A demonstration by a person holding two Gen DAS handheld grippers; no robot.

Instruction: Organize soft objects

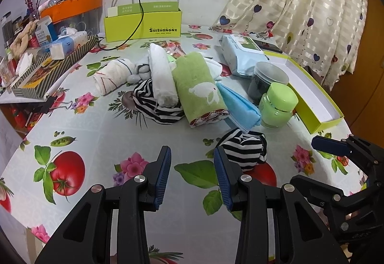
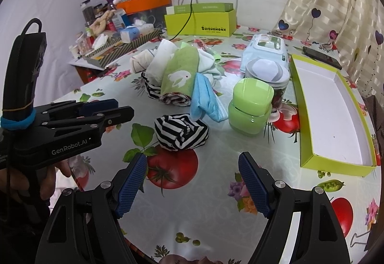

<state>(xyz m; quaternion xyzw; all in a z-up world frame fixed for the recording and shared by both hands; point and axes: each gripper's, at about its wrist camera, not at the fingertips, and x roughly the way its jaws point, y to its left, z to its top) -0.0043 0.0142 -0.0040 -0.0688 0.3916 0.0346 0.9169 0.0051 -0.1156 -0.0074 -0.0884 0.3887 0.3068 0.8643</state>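
Observation:
A rolled black-and-white striped cloth (image 1: 244, 147) (image 2: 181, 132) lies alone on the table, just ahead of both grippers. Behind it is a pile of soft things: a green rabbit towel (image 1: 200, 88) (image 2: 178, 76), a white roll (image 1: 162, 75), a second striped cloth (image 1: 153, 105), a patterned white roll (image 1: 112, 76) and a blue face mask (image 1: 240, 105) (image 2: 206, 100). My left gripper (image 1: 192, 175) is open and empty, its right finger beside the striped cloth. My right gripper (image 2: 192, 182) is open and empty, a little short of that cloth.
A green jar (image 2: 250, 107) and a clear jar (image 2: 268, 74) stand right of the pile. A shallow lime box lid (image 2: 336, 119) lies at the right, a wet-wipes pack (image 2: 264, 50) behind the jars. A lime box (image 1: 144, 23) and cluttered trays (image 1: 48, 57) sit at the back.

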